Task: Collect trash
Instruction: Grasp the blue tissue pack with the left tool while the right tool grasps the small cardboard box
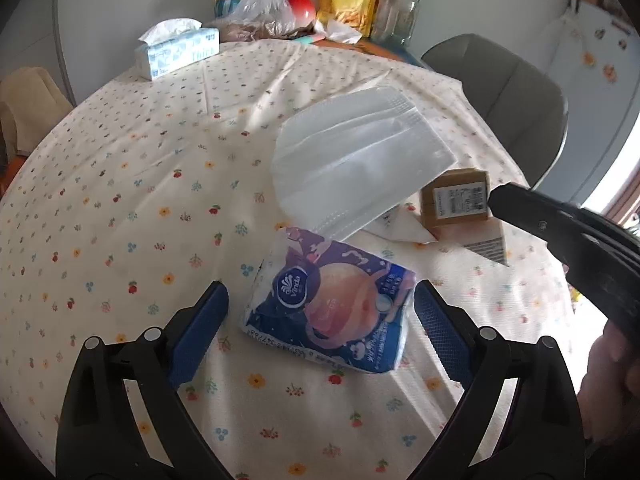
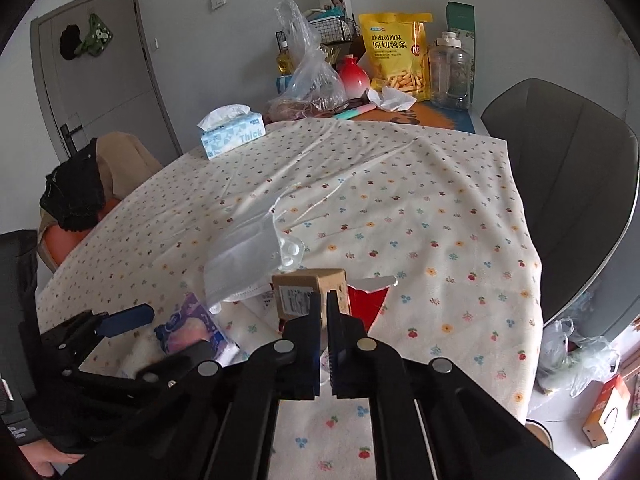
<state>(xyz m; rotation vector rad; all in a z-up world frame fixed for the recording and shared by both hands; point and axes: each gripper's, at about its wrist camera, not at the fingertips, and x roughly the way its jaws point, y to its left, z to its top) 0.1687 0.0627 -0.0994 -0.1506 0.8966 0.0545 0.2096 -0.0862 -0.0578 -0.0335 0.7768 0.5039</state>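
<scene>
Purple-blue plastic tissue packet [image 1: 328,308] lies between the wide-open left gripper [image 1: 320,320]; right gripper [image 2: 324,312], jaws together, empty, near the brown cardboard box [image 2: 308,292].

Near edge of desk [image 2: 440,216] crowded: tissue pack [image 1: 328,312] lies between the spread fingers of the left tool [image 1: 320,316], clear plastic bag [image 1: 352,160] just behind it, cardboard box [image 2: 304,292] and red wrapper [image 2: 366,300] right in front of the shut right tool [image 2: 325,312]. Middle of the desk is bare floral cloth, wide open for passing. Far edge blocked by tissue box [image 2: 234,132], plastic bag [image 2: 308,76], red vase [image 2: 354,76], yellow snack bag [image 2: 396,52], clear jar [image 2: 450,72]. Grey chair [image 2: 568,184] closes the right side.
</scene>
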